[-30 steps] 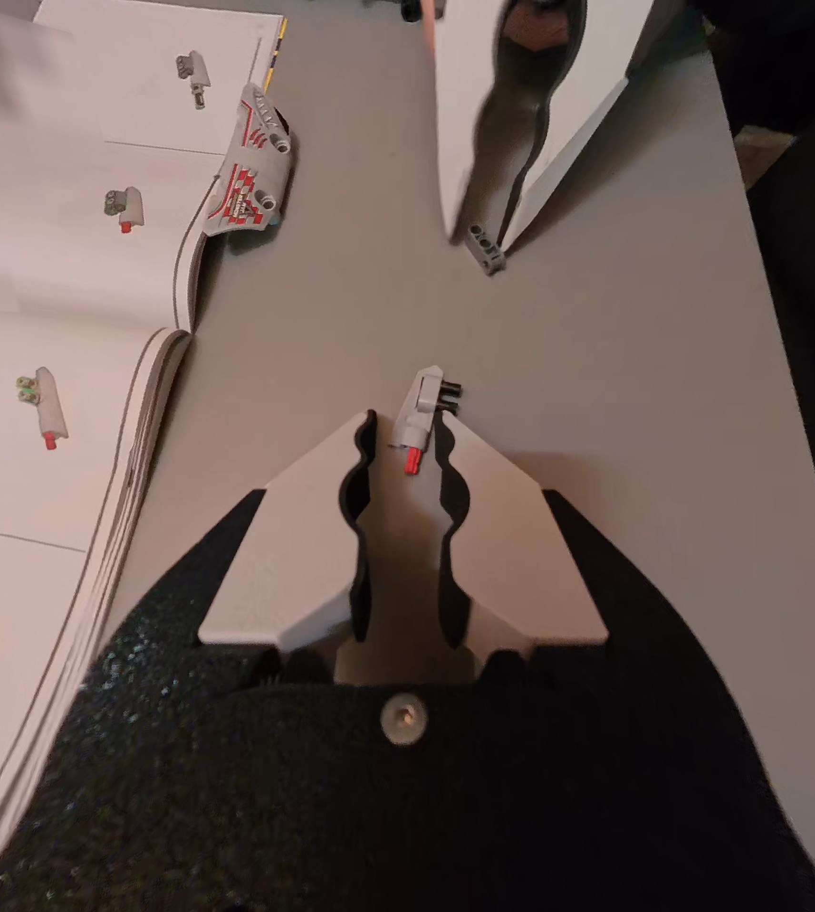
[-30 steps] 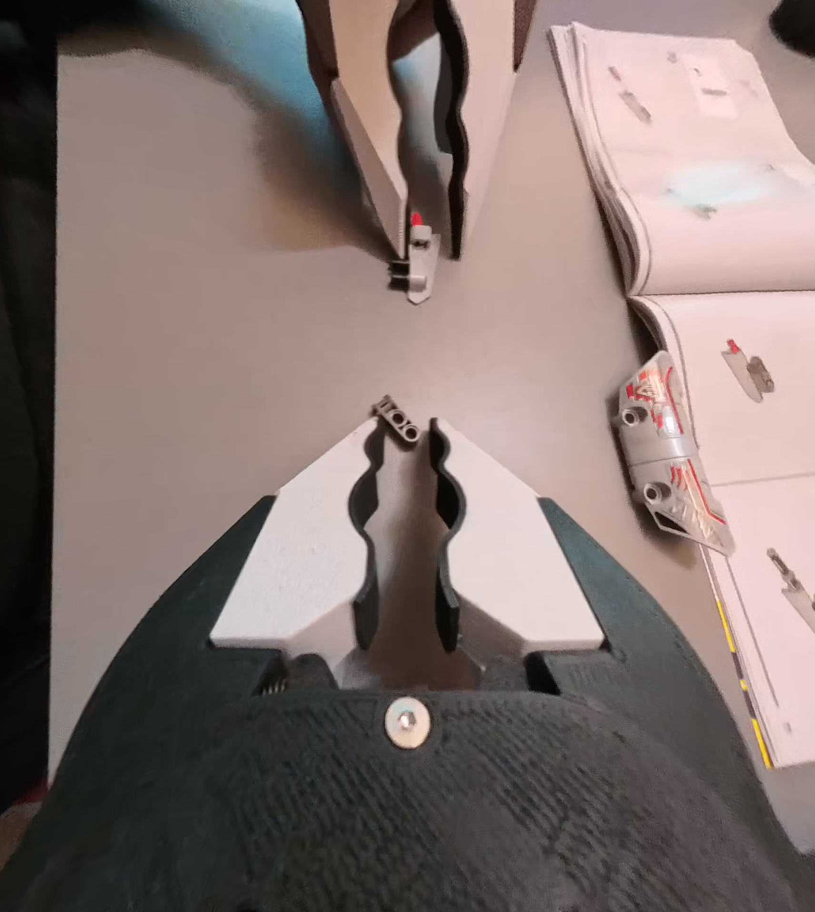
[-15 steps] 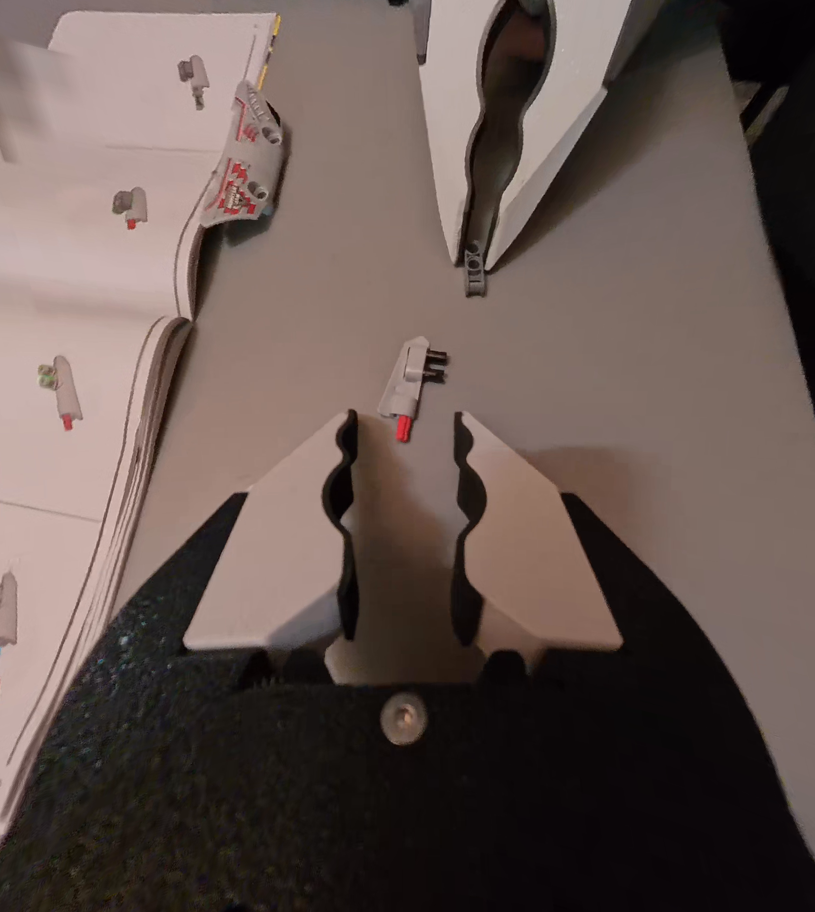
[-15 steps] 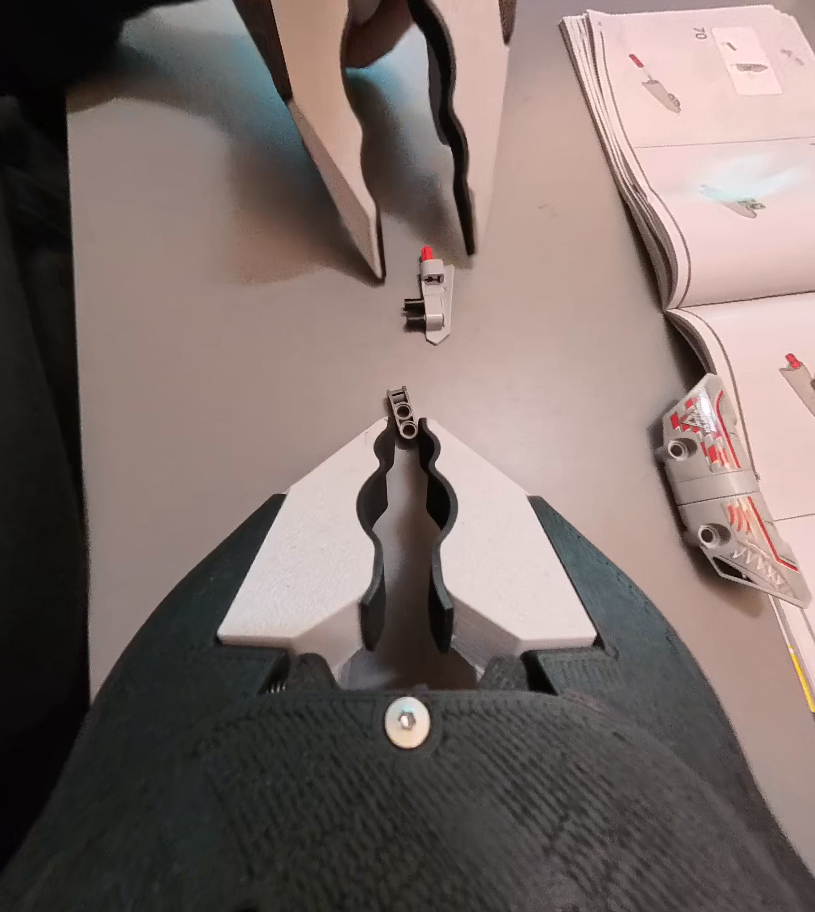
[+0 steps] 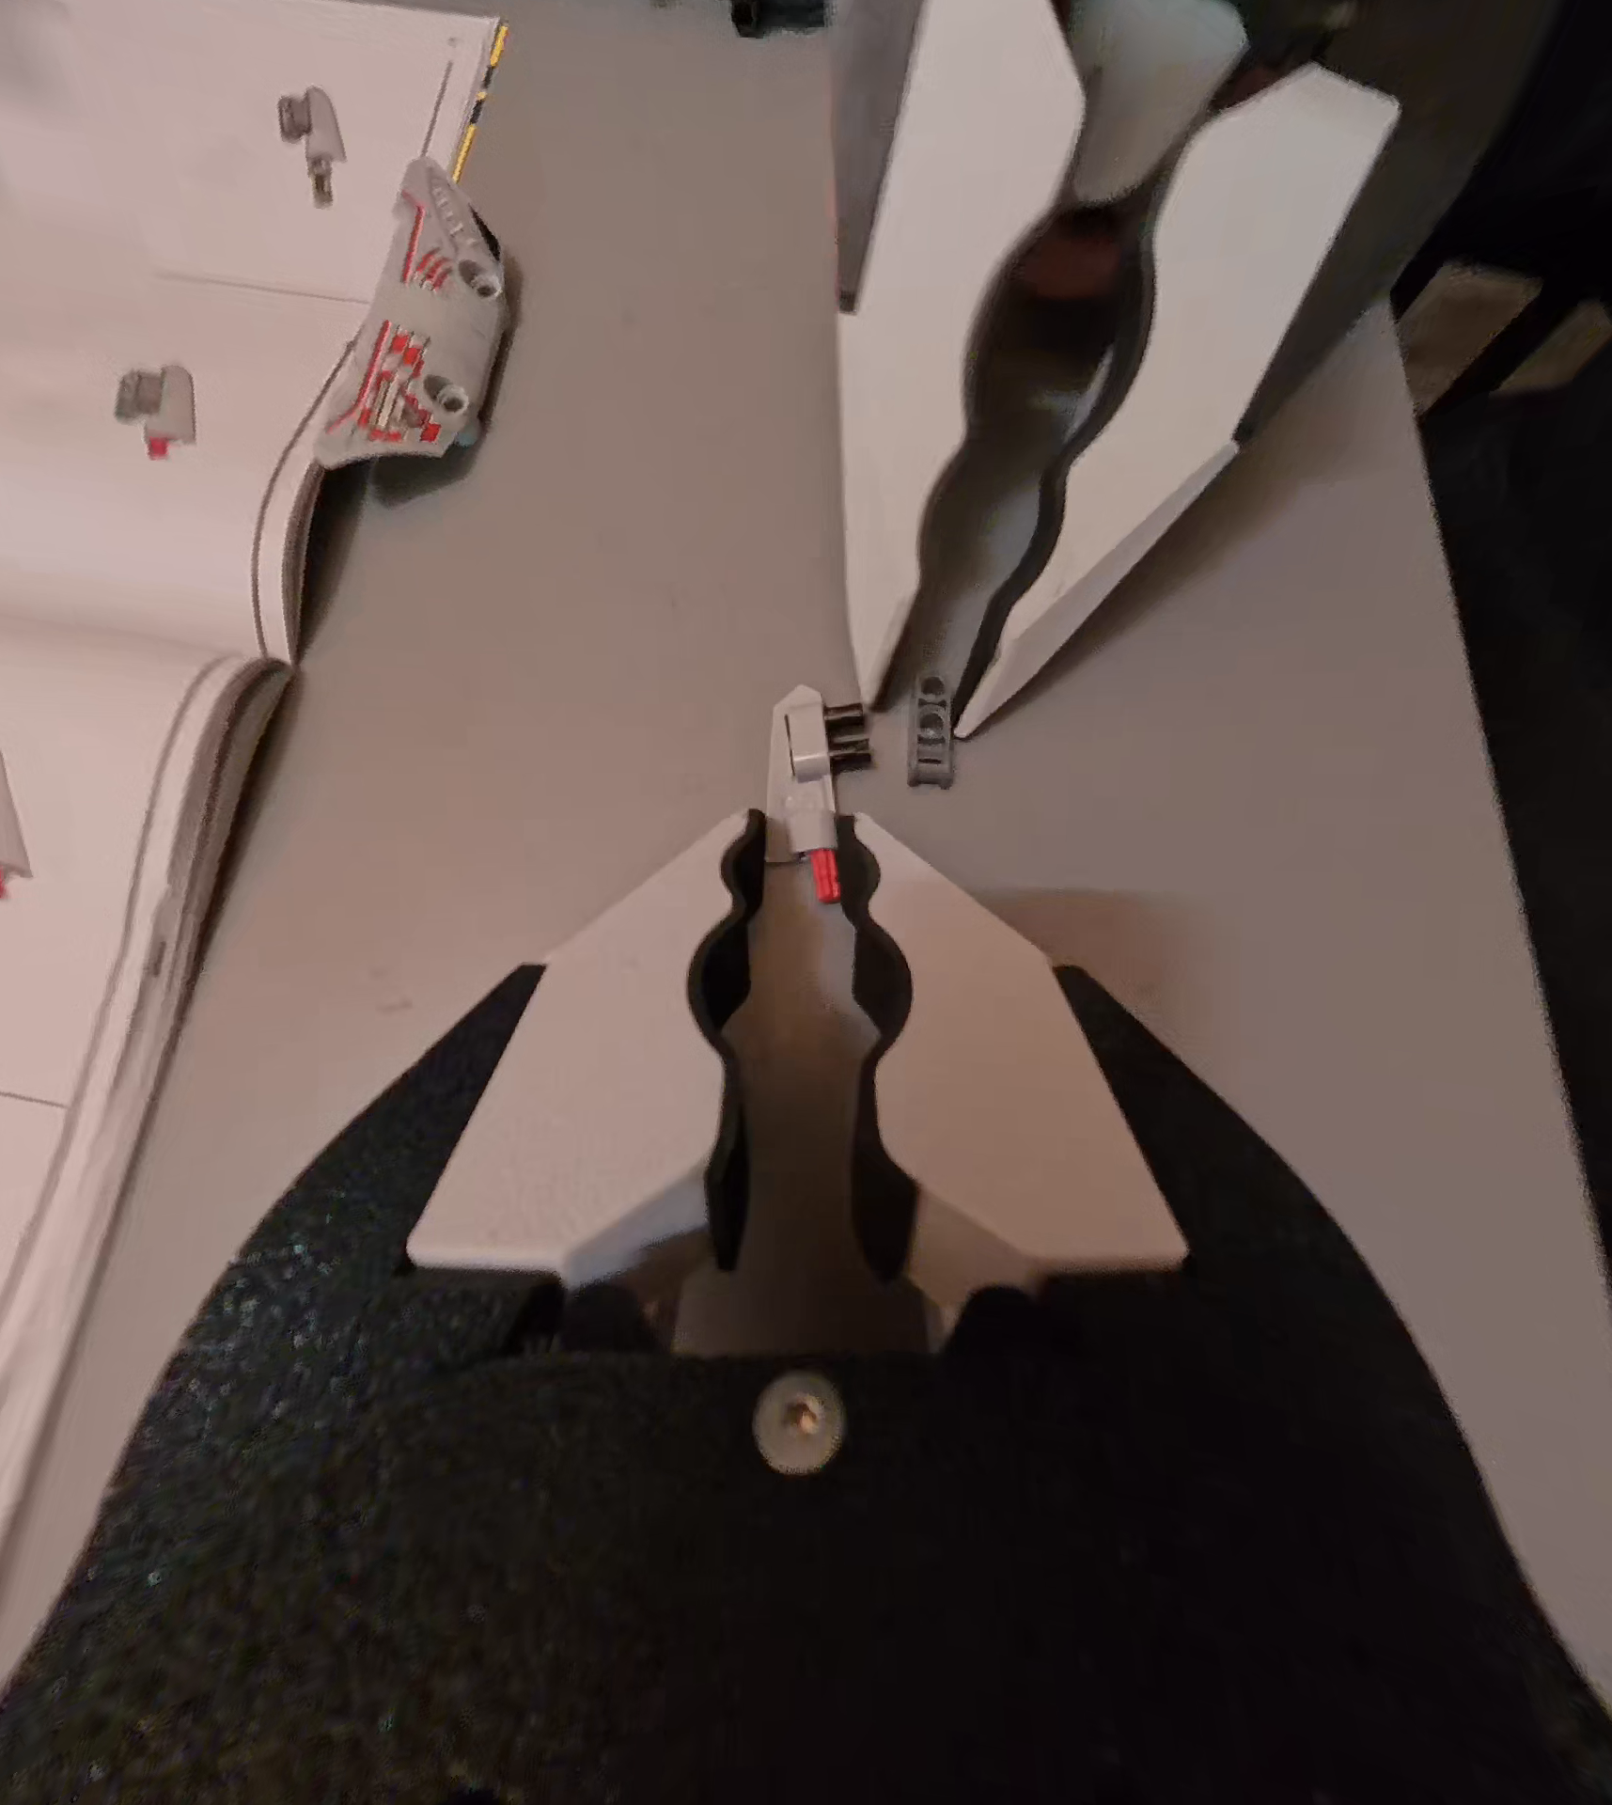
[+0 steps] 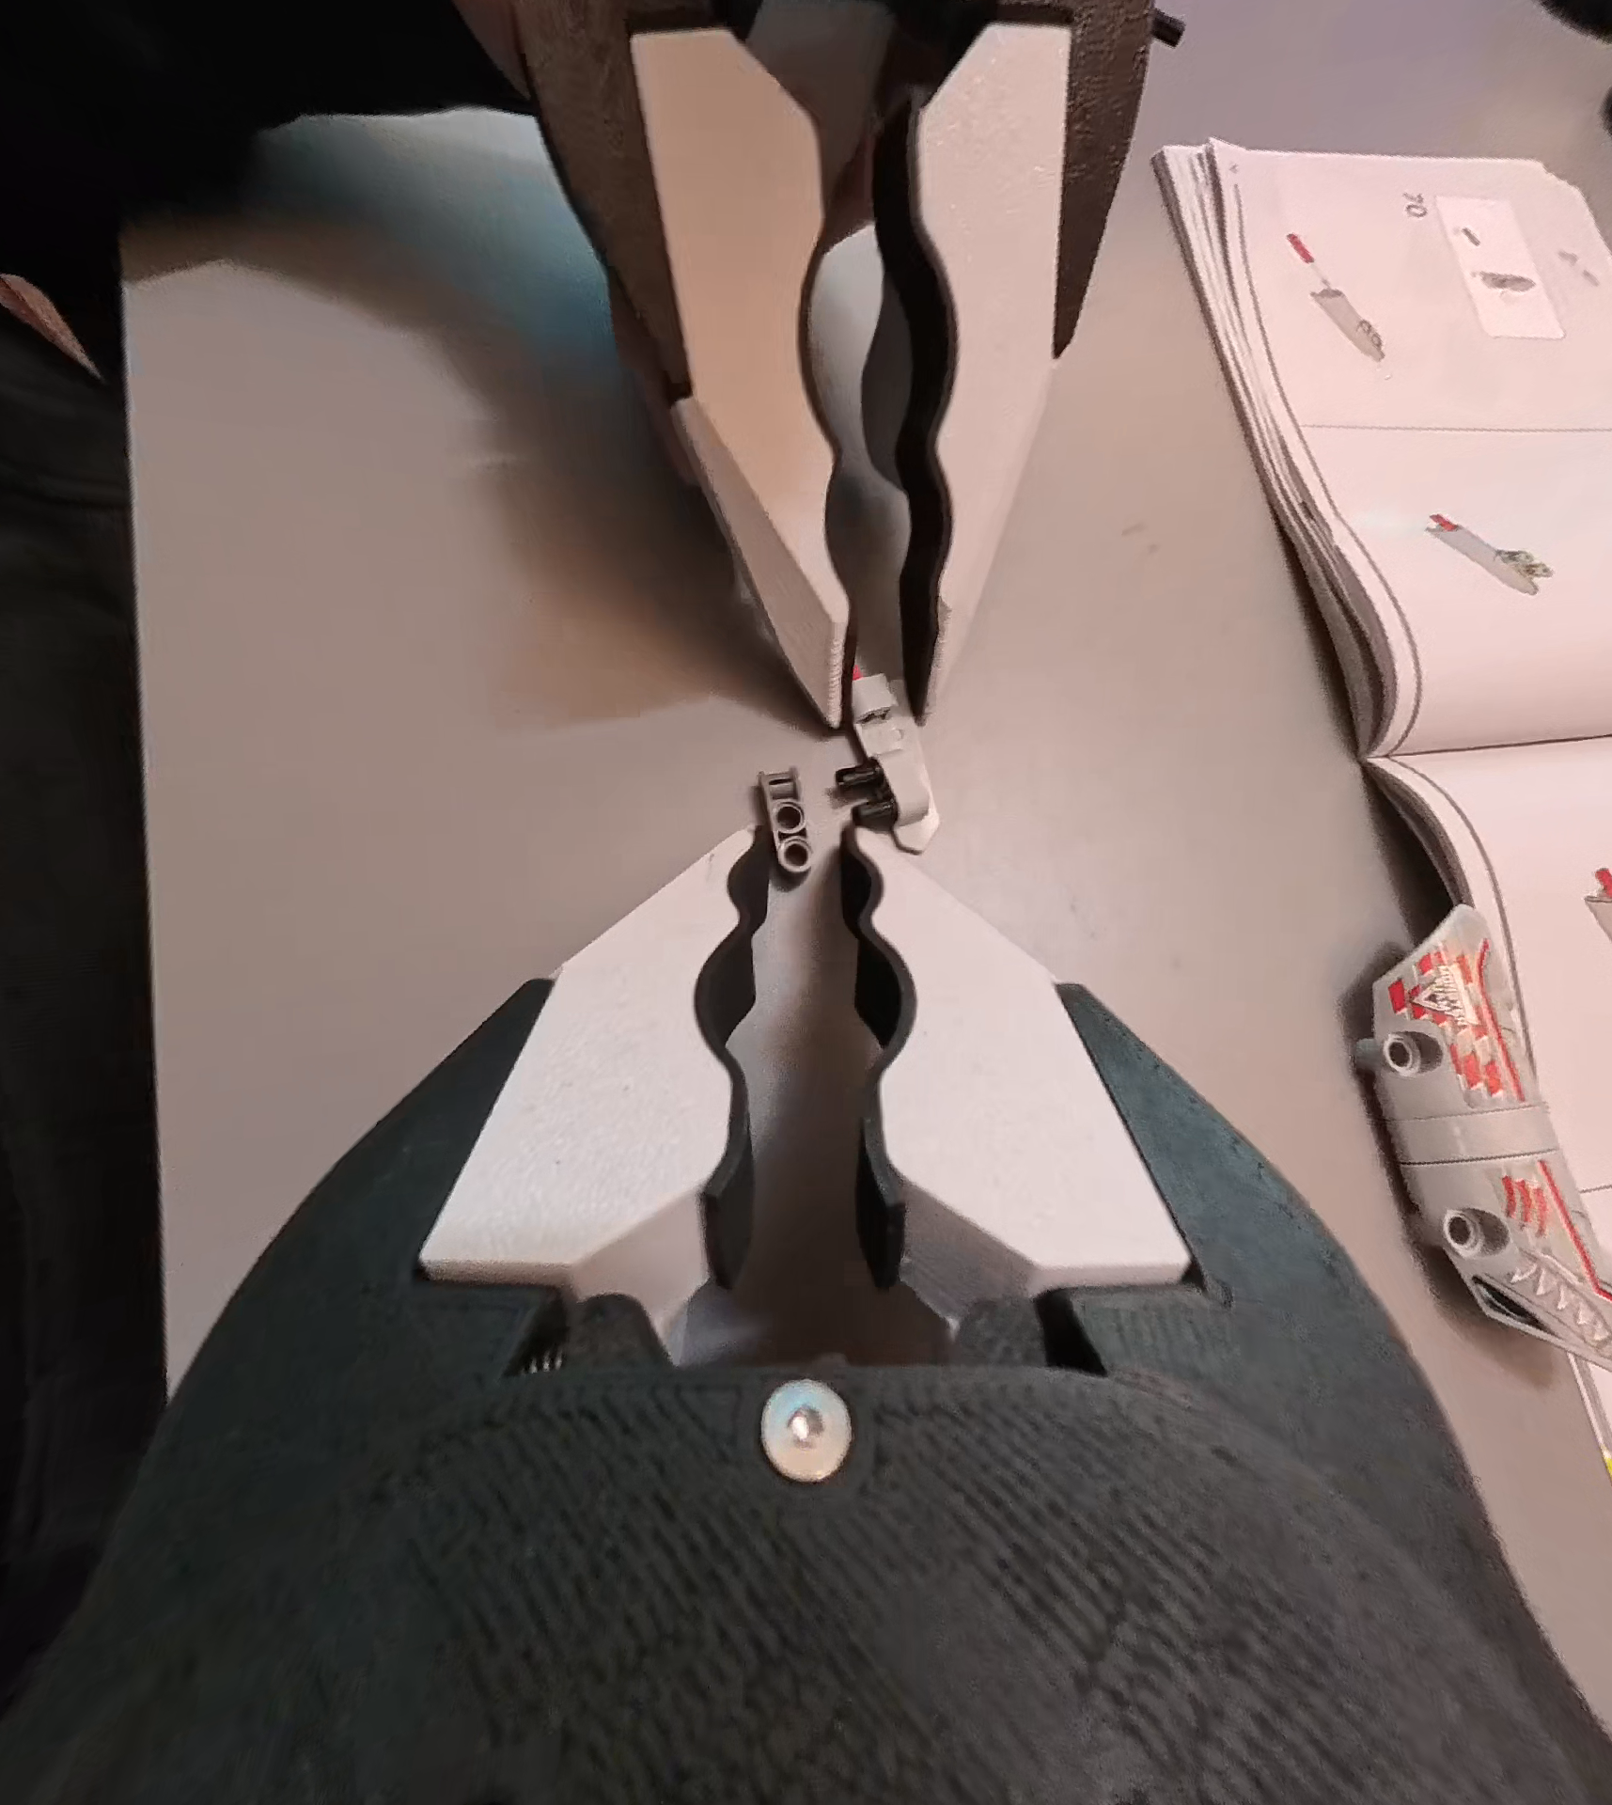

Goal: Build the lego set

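On the grey table [image 5: 587,606], a light grey piece [image 5: 806,757] is showing a red tip and black pins beside a dark grey connector [image 5: 931,744], while a grey panel [image 5: 416,342] is showing red checks.

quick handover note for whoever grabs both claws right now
Left claw: shut on the light grey lego assembly with a red axle and two black pins, low over the grey table.
Right claw: shut on the small dark grey two-hole connector.
Done: both parts gripped; connector holes face the pins, a small gap remains.
Left: push the connector onto the pins.
The grey printed panel with red markings lies untouched on the open instruction booklet.
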{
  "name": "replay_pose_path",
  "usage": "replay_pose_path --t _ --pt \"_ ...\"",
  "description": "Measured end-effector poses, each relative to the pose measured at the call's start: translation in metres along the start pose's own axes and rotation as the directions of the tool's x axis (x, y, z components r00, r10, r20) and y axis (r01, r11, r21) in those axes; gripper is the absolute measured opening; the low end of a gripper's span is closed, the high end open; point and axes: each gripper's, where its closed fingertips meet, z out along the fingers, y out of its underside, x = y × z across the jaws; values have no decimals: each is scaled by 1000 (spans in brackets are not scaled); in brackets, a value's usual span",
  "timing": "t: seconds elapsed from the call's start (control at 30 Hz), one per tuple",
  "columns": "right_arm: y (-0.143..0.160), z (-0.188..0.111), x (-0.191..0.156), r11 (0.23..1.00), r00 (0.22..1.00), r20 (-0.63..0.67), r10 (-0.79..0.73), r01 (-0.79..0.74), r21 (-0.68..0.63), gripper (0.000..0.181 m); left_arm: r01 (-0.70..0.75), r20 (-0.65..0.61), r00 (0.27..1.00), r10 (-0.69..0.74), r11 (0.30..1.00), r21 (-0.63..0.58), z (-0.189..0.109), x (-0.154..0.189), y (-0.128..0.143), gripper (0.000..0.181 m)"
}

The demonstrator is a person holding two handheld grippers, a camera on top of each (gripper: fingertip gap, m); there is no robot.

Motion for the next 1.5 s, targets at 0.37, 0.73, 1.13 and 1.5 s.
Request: replay_pose_path --t 0.37,0.73,1.13,1.5 --pt "0 -2 4 1000 999 -41 -17 17 1 30 -144 139 980 143 990 -3 -7 -1 0 20" --pt "0 -3 1 999 997 -62 -44 45 10 30 -198 162 968 190 980 33 -15 7 3 30" --pt "0 -3 -2 999 998 -38 -44 45 9 26 -262 128 958 258 965 9 -3 7 1 8" --pt "1 -6 -2 996 995 -41 -86 86 17 29 30 26 999 -31 999 26 -6 0 3 7"
